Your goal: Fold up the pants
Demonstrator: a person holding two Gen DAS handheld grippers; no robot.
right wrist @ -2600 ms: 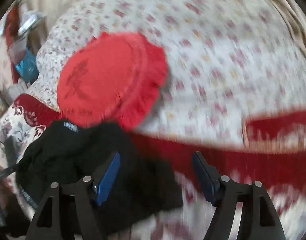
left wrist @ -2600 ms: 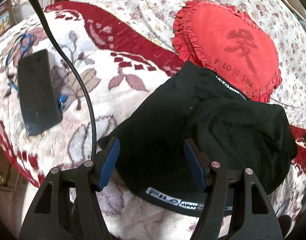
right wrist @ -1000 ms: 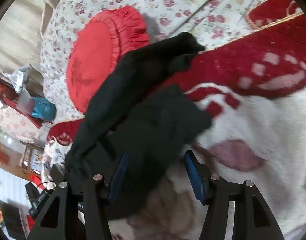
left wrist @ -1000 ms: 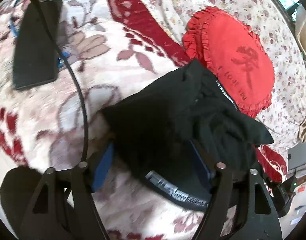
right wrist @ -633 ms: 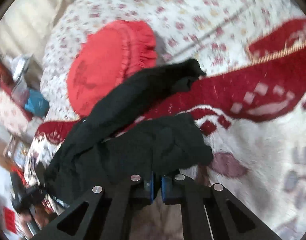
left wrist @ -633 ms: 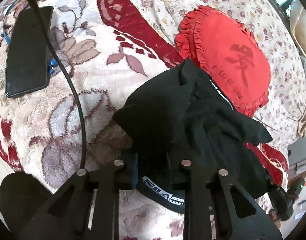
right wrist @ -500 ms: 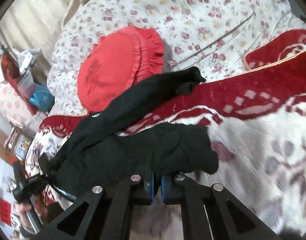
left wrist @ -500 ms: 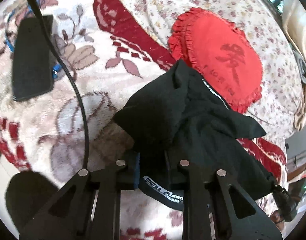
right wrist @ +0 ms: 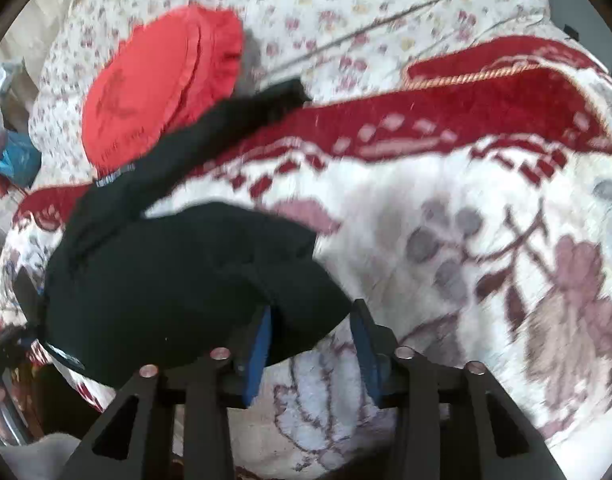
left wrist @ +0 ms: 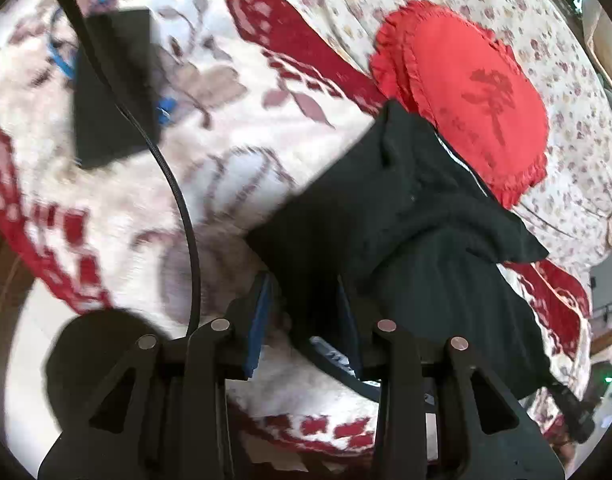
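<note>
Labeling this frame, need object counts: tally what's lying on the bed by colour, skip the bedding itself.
Black: 3 (pants, flat slab, cable)
Red: 1 (frilled cushion)
Blue: 1 (cord beside the slab)
Total: 5

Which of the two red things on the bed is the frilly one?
The red heart pillow has the ruffled edge and lies partly under the black pants. The other red is just a flat pattern in the blanket.
</note>
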